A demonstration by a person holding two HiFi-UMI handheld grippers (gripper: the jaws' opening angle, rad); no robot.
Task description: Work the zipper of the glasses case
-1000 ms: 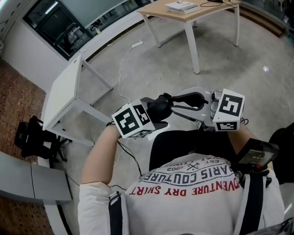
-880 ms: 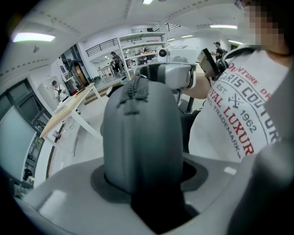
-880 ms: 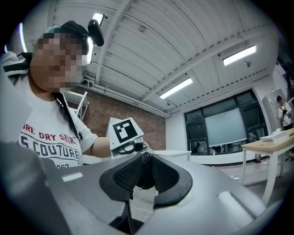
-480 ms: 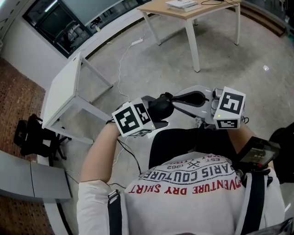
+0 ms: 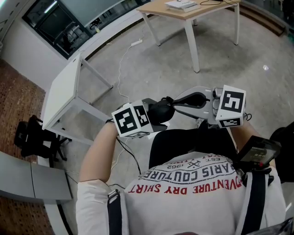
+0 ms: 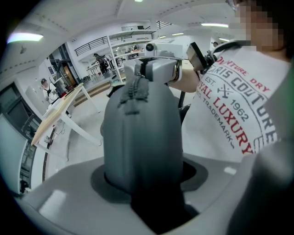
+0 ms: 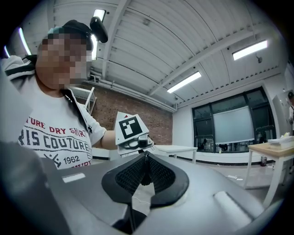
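Note:
A black glasses case (image 5: 161, 110) is held in the air in front of the person's chest. My left gripper (image 5: 154, 115) is shut on one end of it. In the left gripper view the case (image 6: 140, 128) rises from between the jaws, zipper (image 6: 133, 94) running along its upper side. My right gripper (image 5: 177, 102) reaches in from the right and meets the case's far end. In the right gripper view its jaws (image 7: 144, 158) are pressed together on a small dark zipper pull (image 7: 144, 176), and the left gripper's marker cube (image 7: 131, 128) sits just beyond.
A white table (image 5: 64, 92) stands on the concrete floor at the left, and a wooden table (image 5: 183, 13) stands at the back. A white cable (image 5: 121, 64) runs across the floor. A black chair (image 5: 32, 135) is at far left. A black device (image 5: 257, 151) hangs at the person's right shoulder.
Both grippers stay joined at the case; the right gripper's cube has drifted very slightly up and to the right.

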